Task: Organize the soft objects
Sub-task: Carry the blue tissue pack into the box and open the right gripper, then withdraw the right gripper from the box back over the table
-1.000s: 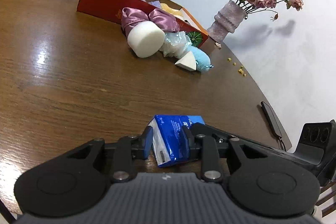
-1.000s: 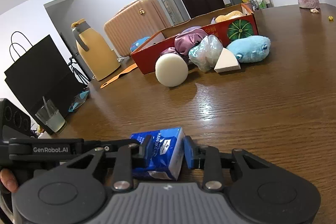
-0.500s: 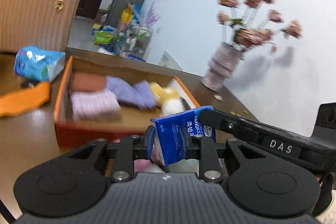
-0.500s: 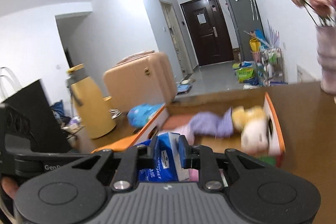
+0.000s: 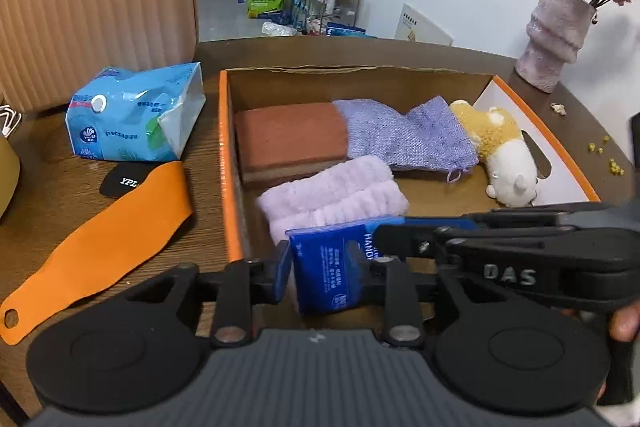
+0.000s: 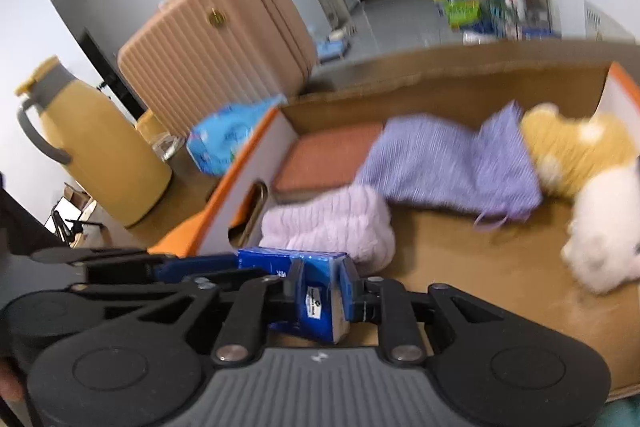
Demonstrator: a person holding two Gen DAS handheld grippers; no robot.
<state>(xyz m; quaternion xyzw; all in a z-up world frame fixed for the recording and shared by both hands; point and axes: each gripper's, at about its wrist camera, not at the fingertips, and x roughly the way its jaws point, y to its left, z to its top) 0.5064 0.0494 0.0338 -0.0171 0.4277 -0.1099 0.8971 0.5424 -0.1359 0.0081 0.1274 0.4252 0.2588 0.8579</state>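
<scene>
While both grippers clamp the blue tissue pack (image 5: 332,267) | left gripper (image 5: 324,273) | right gripper (image 6: 324,293) | over orange box (image 5: 224,147), near lilac towel (image 5: 332,199).

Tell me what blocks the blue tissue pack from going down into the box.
Both grippers hold the blue tissue pack over the box. The lilac towel lies just beyond it; bare cardboard floor beside the towel looks free.

The blue tissue pack (image 5: 332,267) pinched between the left gripper (image 5: 325,273) fingers reads "HAND", the rest hidden. The right gripper (image 5: 508,259) crossing just beyond bears "DAS". Far left, a black patch (image 5: 120,181) shows "YPL".
</scene>
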